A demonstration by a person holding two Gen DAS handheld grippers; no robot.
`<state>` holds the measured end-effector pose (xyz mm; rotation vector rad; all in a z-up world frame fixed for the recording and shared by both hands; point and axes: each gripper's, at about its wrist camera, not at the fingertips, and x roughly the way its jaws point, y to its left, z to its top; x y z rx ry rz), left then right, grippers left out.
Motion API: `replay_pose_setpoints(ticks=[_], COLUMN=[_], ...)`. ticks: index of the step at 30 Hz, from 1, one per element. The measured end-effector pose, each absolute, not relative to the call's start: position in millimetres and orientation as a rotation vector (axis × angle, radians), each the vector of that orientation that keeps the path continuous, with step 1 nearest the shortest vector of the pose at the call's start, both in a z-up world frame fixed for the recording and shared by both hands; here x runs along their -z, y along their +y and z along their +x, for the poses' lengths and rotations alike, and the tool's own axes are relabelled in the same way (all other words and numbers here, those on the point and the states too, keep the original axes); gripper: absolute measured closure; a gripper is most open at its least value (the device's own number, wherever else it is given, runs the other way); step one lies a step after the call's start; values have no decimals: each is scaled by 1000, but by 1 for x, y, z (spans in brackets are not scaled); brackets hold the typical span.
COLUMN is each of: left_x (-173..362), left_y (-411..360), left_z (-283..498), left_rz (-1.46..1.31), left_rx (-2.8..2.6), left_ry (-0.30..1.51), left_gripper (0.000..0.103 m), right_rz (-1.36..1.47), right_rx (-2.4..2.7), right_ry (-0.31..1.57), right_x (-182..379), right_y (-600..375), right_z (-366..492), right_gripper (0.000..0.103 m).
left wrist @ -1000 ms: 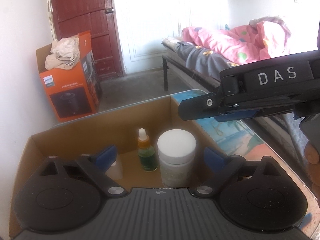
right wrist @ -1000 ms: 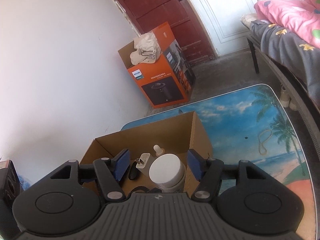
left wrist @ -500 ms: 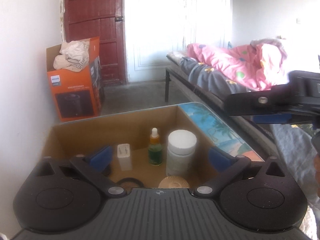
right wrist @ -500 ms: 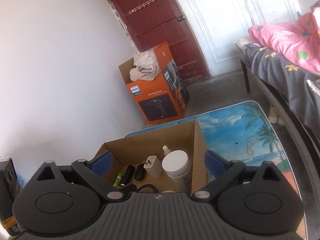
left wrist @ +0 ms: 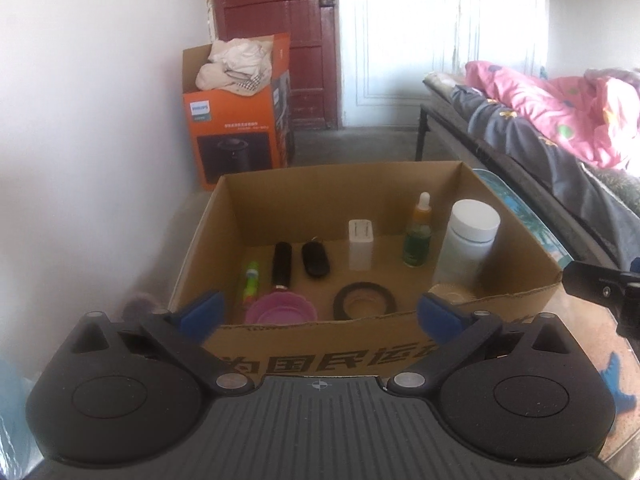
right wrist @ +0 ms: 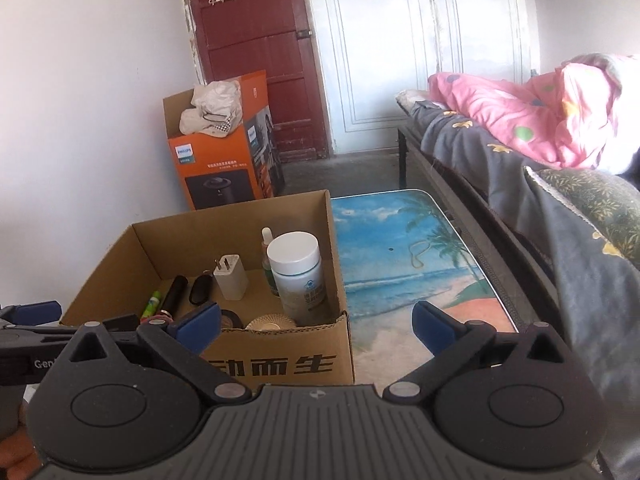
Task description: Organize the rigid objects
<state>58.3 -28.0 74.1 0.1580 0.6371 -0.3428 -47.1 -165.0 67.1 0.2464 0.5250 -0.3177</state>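
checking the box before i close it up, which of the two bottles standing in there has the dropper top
The small green bottle with the orange collar and white dropper tip. It stands between the white charger and the larger white-capped bottle, which has a flat screw lid.

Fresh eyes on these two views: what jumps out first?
The open cardboard box on the beach-print table, with small things stood and laid inside: a white-capped bottle at its right wall, a green dropper bottle and a white charger beside it. Both grippers, left and right, are open and empty, short of the box. Behind stands an orange carton.
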Motion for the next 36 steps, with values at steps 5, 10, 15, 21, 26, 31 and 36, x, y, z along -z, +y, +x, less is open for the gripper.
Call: replay_pose_setpoints(ticks=[5, 10, 15, 21, 26, 31, 36], left_x=[-70, -67, -67, -66, -67, -67, -67], left_y=[-15, -8, -5, -2, -1, -3, -4], left_z=[61, 60, 59, 61, 61, 61, 61], left_rz=[100, 109, 132, 139, 147, 154, 152], left_rx=[346, 324, 307, 303, 302, 298, 299], left_ry=[682, 696, 690, 694, 689, 690, 693], left_gripper=[0, 0, 0, 0, 0, 0, 0], right_rz=[180, 128, 103, 109, 105, 105, 102], right_rx=[334, 305, 312, 312, 312, 315, 317], right_ry=[561, 587, 593, 601, 600, 604, 604], right_x=[-59, -54, -51, -49, -49, -48, -47], right_y=[-147, -129, -122, -127, -126, -126, -127], right_z=[-34, -23, -17, -14, -14, -12, -12], right_gripper=[0, 0, 0, 0, 0, 0, 0])
